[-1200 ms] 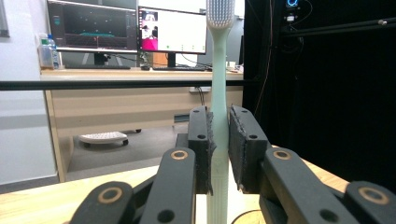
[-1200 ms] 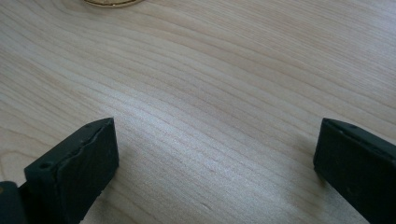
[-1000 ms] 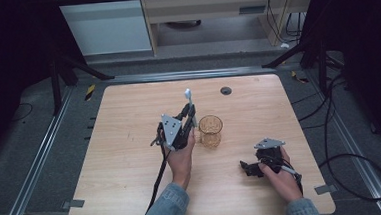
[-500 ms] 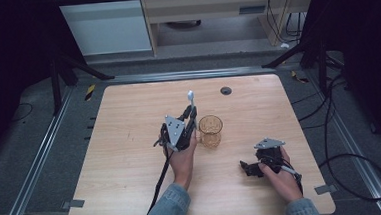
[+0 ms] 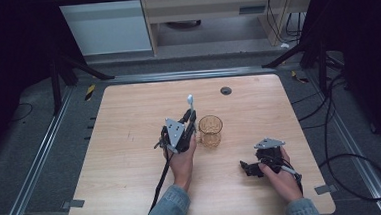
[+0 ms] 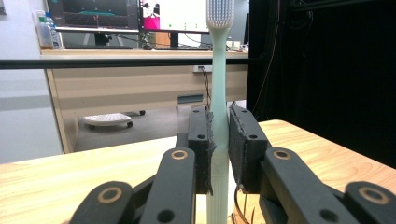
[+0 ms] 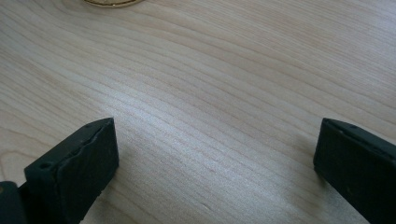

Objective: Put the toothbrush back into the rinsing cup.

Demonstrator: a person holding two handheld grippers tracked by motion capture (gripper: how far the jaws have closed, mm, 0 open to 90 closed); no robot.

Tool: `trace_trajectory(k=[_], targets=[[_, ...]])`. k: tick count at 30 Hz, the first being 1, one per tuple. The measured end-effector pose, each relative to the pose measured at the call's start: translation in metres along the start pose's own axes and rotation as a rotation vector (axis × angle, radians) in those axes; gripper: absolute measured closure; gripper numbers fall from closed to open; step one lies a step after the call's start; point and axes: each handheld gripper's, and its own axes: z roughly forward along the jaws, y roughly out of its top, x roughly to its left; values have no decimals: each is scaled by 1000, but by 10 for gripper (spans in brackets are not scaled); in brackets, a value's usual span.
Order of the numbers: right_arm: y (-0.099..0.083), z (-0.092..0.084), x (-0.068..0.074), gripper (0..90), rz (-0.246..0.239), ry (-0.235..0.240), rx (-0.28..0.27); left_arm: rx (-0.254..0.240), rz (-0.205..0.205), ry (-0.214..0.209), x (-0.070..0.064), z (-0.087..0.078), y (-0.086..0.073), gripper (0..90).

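Wooden table [image 5: 123,191] w/ almost nothing on it. Near the middle stands an amber glass cup [image 5: 210,131], upright, looks empty from above. A small dark round thing [image 5: 225,90] sits toward the far edge, too small to tell what it is.

Left gripper [image 5: 191,118] is held up just left of the cup, jaws clamped tight on a pale green toothbrush [image 5: 190,103]. In the left gripper view the toothbrush [image 6: 218,116] stands near vertical between the pads [image 6: 207,149], bristle head up top, handle end running down past the jaws. So the grab is done and the brush is in the air, beside the cup but apart from it, not over the rim yet.

Right gripper [image 5: 255,167] rests low on the table nr the front right, well apart from the cup, the person's hand [image 5: 279,174] around it. Its own view shows the jaws spread wide w/ bare wood between, holding nothing; a sliver of the cup's rim [image 7: 109,3] shows at the top edge.

My read: pickup finished, maybe halfway. Left to do, prob: shift the brush over the cup, lower it in handle first, let go. The light cup could tip if nudged.
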Motion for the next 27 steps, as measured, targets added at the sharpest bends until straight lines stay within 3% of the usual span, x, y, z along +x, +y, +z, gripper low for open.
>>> trace_trajectory(k=[4, 27], targets=[[0, 0, 0, 4, 0, 0, 0, 4, -14, 1, 2, -1, -2, 787], [0, 0, 0, 4, -1, 0, 0, 60, -6, -9, 3, 1, -15, 785]])
